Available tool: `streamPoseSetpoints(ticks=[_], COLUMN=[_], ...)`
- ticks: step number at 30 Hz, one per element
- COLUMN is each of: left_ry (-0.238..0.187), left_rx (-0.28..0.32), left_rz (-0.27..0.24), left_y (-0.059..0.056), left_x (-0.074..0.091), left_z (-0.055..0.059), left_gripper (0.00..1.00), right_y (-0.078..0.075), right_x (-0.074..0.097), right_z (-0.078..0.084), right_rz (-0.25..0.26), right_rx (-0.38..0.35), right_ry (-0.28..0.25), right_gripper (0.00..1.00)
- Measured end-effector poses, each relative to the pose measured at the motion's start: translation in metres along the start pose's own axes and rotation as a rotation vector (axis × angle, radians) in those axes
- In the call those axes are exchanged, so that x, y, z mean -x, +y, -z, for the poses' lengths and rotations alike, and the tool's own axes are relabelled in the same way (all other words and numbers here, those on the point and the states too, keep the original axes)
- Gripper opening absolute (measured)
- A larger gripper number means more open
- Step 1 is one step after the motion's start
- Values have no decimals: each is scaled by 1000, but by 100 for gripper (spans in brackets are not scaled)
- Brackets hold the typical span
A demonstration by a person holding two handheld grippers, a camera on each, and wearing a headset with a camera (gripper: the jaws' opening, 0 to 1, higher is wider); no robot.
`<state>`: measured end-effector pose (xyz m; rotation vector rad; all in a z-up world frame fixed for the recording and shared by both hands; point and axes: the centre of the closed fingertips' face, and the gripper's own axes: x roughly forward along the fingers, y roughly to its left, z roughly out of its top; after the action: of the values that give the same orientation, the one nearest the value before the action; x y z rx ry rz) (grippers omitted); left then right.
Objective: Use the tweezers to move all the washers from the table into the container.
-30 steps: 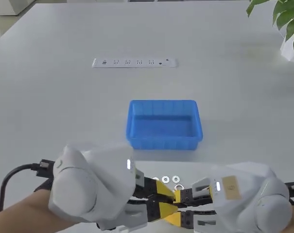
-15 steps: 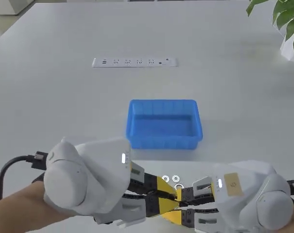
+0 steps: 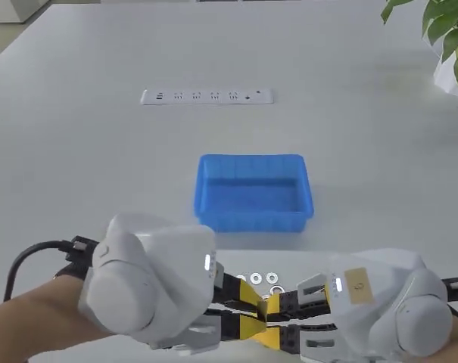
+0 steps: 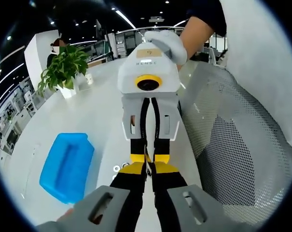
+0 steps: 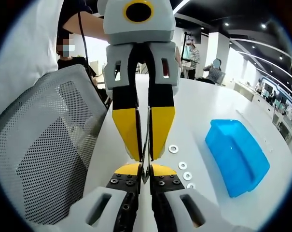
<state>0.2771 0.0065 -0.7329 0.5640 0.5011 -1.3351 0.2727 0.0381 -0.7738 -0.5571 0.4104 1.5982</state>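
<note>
Tools meet tip to tip, bottom centre of head view: left tool point(image 3: 259, 316), right tool point(image 3: 278, 318), both pressed onto thin tweezers point(image 5: 145, 162). Washers point(image 3: 256, 280) on bench point(image 3: 100, 151) just above tips. Container point(image 3: 253, 193) mid-frame.

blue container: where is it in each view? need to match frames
Head view: blue container, centre of picture.
Left gripper view: blue container, lower left.
Right gripper view: blue container, right of middle.
Shared landmark: the washers lying next to it, seen in all three views.
</note>
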Motion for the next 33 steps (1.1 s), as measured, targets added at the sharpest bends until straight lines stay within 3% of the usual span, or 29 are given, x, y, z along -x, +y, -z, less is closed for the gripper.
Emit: streamPoseSetpoints(ticks=[20, 24, 26, 33], left_ry=[-23, -47, -51, -57], left_rx=[17, 31, 35, 40], left_rz=[-15, -25, -27, -18], left_y=[4, 7, 8, 8], left_x=[5, 8, 8, 7], left_z=[-1, -5, -6, -8], left_gripper=[8, 9, 9, 9], right_y=[-3, -4, -3, -5], right_x=[-1, 0, 1, 3], right_z=[-4, -3, -5, 0], right_rz=[27, 32, 27, 38], right_rx=[18, -3, -39, -53], right_ry=[12, 17, -5, 6], right_gripper=[10, 13, 16, 16])
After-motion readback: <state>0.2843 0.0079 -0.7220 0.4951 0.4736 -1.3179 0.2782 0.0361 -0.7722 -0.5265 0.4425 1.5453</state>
